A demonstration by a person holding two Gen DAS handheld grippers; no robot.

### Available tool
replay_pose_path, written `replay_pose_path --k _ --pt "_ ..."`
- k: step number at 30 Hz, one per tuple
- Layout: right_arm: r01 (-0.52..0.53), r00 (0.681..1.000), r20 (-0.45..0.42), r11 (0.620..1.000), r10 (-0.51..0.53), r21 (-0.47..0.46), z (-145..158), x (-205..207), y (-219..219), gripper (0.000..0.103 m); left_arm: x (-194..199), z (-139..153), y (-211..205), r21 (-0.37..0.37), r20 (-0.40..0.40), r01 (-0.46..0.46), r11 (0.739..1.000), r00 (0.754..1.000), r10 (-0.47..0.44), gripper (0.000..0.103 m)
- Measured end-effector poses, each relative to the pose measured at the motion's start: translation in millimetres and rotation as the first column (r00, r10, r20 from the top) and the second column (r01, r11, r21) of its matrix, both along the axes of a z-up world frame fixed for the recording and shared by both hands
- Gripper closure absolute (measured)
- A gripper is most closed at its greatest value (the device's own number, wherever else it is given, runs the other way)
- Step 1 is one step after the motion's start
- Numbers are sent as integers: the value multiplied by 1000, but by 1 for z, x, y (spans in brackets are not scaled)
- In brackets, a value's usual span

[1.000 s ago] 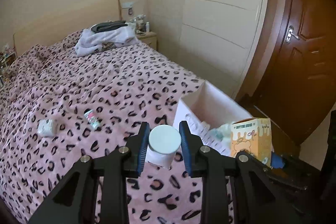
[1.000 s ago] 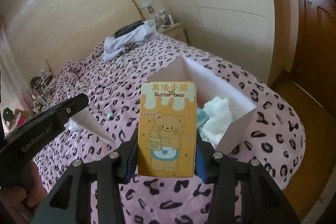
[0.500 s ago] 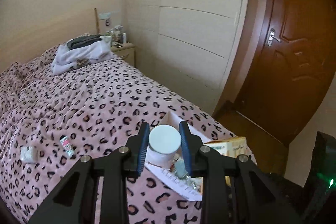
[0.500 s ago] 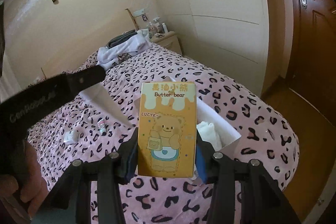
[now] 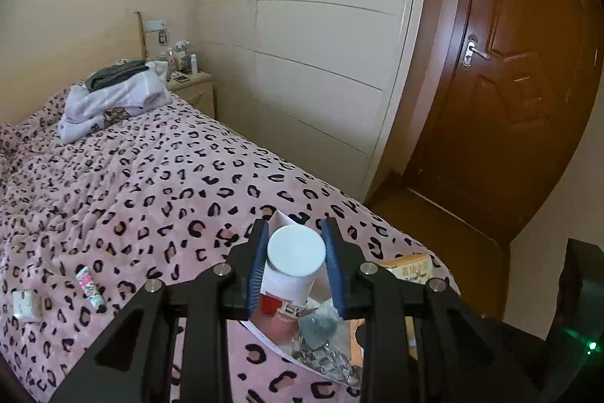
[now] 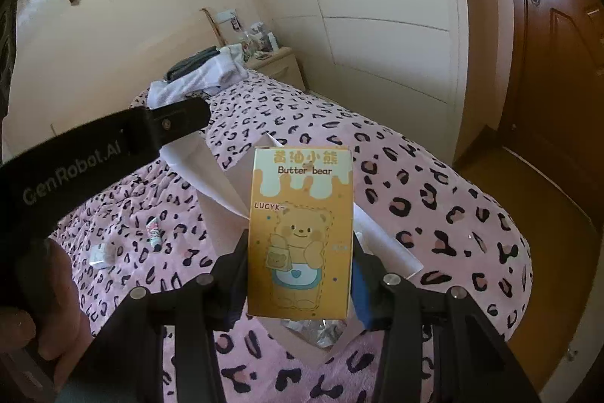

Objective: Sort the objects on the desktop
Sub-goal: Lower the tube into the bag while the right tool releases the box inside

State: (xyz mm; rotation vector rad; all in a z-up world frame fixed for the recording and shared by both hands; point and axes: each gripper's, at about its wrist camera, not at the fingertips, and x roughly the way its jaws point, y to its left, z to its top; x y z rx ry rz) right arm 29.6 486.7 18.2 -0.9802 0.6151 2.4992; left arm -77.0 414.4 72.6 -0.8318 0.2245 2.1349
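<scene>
Your left gripper [image 5: 296,269] pinches a white-capped jar [image 5: 292,265] between its blue pads, the round cap level with the fingertips and the body running down between them. The jar hangs over the open white box [image 5: 279,220] that sits on the pink leopard-print bedspread [image 5: 151,184], with crumpled wrappers and other small items visible in the box beneath it.

Your right gripper [image 6: 300,274] clamps a yellow "Butter bear" carton [image 6: 301,233] upright, the fingers pressing on its lower left and right edges while most of the carton stands above them with its printed face toward the camera. It is held above the near part of the same white box [image 6: 226,184], whose far corner rises behind the carton's top edge.

In the right wrist view, the body of your left gripper [image 6: 113,146] crosses the frame on the left above the box's side, with your hand [image 6: 49,308] wrapped around its handle.

A small tube [image 5: 90,287] and a small white packet [image 5: 26,304] lie on the bedspread left of the box, well apart from either gripper. Folded clothes [image 5: 113,93] rest at the head of the bed beside a nightstand [image 5: 190,87].
</scene>
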Motion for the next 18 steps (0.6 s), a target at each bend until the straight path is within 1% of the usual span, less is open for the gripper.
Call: replay_pose_path --k 7,18 --pt "18 999 30 1000 -18 -7 -12 -14 -3 57 -19 -15 0 8 38 36 999 999 -36 74" --pt "63 993 95 998 -65 18 -25 -24 -17 57 -34 -35 -10 -2 67 42 999 997 -42 74"
